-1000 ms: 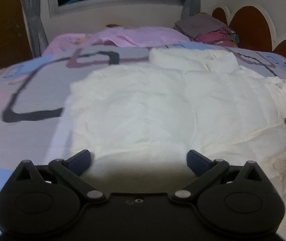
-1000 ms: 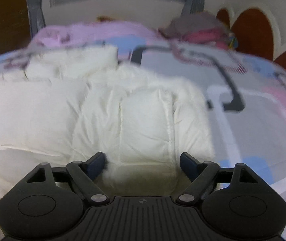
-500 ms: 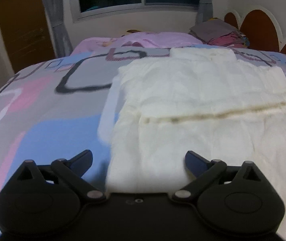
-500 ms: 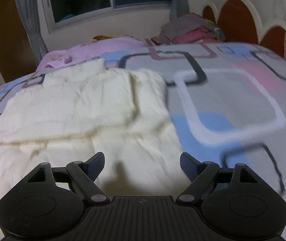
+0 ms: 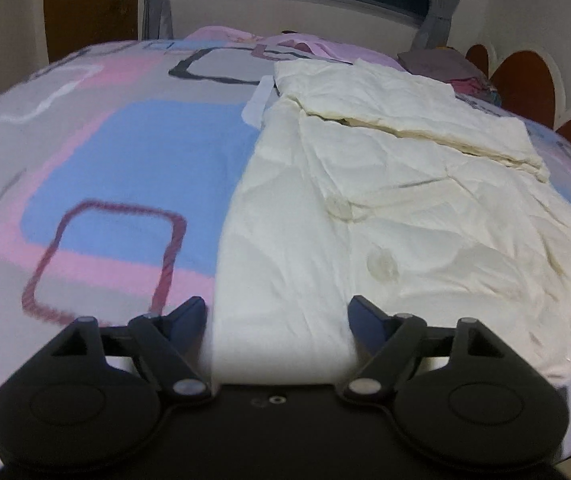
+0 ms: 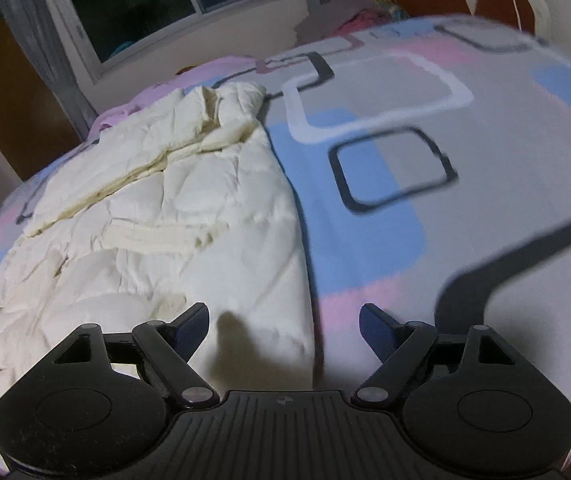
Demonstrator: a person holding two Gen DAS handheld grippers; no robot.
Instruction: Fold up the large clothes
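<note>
A large cream-white garment (image 5: 385, 208) lies flat on the bed, with a folded layer across its far part. In the right wrist view the garment (image 6: 157, 220) fills the left half. My left gripper (image 5: 277, 316) is open and empty, just above the garment's near left corner. My right gripper (image 6: 285, 324) is open and empty, over the garment's near right corner, with its right finger above the bedsheet.
The bed has a sheet (image 5: 125, 168) patterned in pink, blue and grey. A pink cloth (image 5: 317, 46) and a pile of folded clothes (image 5: 441, 64) lie at the far end by the red scalloped headboard (image 5: 525, 80). A window (image 6: 165, 8) is behind.
Both grippers have pulled back from the far part of the garment to its near edge, the left drifting left and the right drifting right. Both stayed open.
</note>
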